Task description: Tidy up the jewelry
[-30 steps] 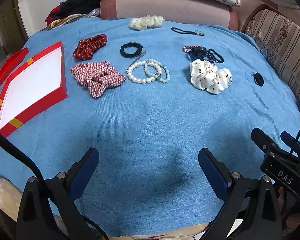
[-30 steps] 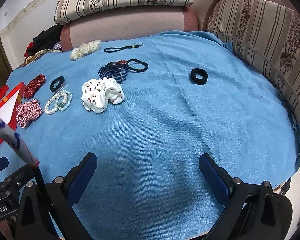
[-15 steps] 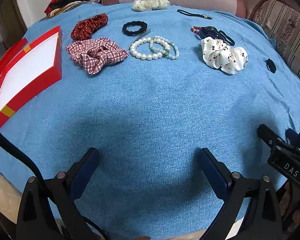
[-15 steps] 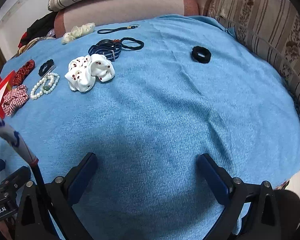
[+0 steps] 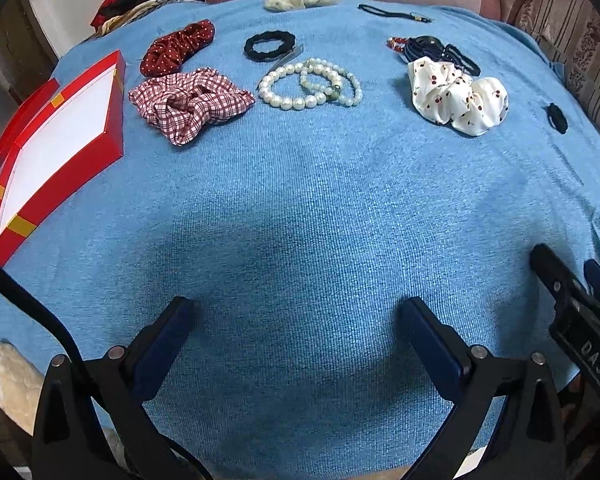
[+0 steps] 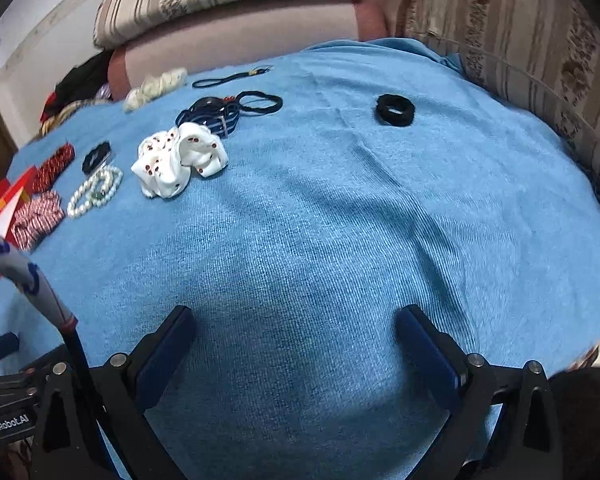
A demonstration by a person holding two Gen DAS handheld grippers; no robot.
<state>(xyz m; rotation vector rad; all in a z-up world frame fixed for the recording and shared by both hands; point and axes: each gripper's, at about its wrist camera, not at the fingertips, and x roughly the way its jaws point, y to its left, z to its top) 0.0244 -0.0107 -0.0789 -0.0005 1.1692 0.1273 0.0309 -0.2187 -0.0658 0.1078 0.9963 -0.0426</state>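
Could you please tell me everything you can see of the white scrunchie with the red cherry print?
The white cherry-print scrunchie is a gathered ring of smooth, satin-looking fabric dotted with small red cherries, bunched into loose puffy folds. It lies flat and untouched on the blue cloth, right of the pearl bracelets. Its far edge meets, or nearly meets, the pile of dark hair ties. Neither gripper is near it.

The right gripper [image 5: 588,316] at the left view's edge reads "DAS". The left gripper [image 6: 8,404], seen from the right, reads "GenRobot.AI".
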